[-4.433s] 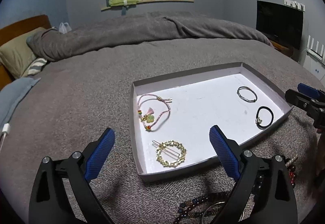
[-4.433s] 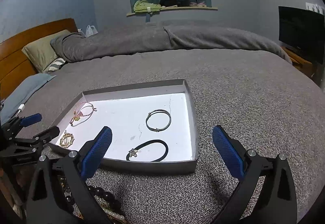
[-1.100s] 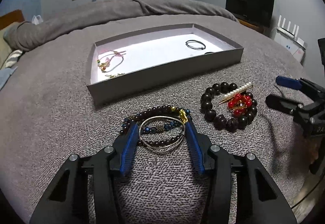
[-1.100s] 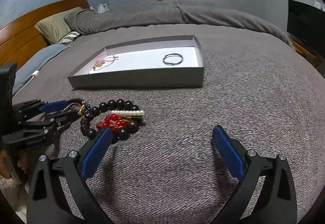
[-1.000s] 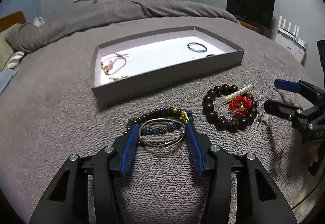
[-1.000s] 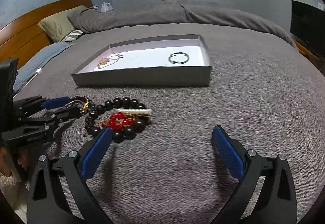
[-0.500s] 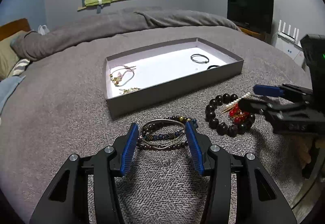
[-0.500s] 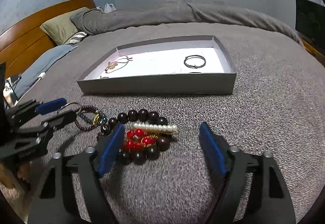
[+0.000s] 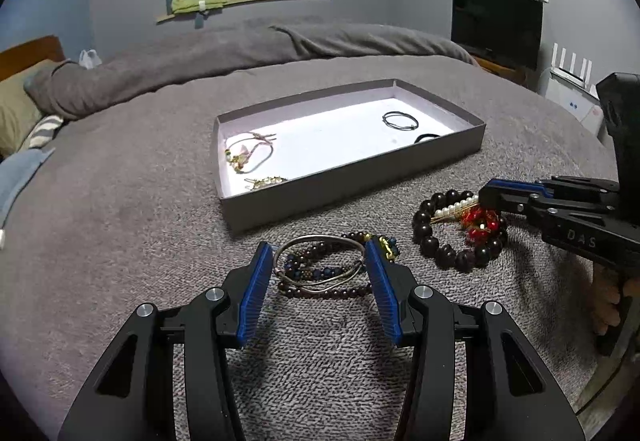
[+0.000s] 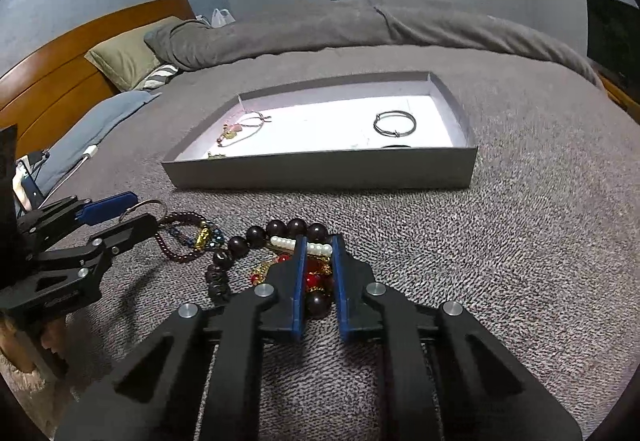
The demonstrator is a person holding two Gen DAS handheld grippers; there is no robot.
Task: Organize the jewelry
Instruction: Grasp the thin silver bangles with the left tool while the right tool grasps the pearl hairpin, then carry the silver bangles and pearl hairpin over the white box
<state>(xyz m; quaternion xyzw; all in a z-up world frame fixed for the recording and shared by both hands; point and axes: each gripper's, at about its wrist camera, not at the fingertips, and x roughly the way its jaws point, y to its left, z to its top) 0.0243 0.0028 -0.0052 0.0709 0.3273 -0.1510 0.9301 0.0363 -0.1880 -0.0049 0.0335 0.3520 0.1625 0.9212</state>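
A grey tray (image 9: 360, 169) lies on the grey bedspread and holds a pink cord bracelet (image 9: 250, 151), a gold hair ring (image 9: 266, 182), a thin bangle (image 9: 400, 120) and a black hair tie (image 9: 426, 138). My left gripper (image 9: 319, 261) is shut on a silver bangle (image 9: 316, 241), lifted over small-bead bracelets (image 9: 324, 283). My right gripper (image 10: 318, 247) is shut on a pearl hair clip (image 10: 318, 248) above red beads (image 10: 314, 279) inside a dark-bead bracelet (image 10: 240, 243). The right gripper also shows in the left wrist view (image 9: 486, 197).
The tray (image 10: 320, 171) sits just beyond both piles. A rumpled duvet (image 9: 240, 49) runs across the far side. Pillows (image 10: 124, 57) and a wooden headboard (image 10: 60, 57) are at the left, a TV (image 9: 496, 25) at the right.
My right gripper came down over the red-bead pile and shut on the pearl clip. My left gripper rose a little with the silver bangle between its fingers.
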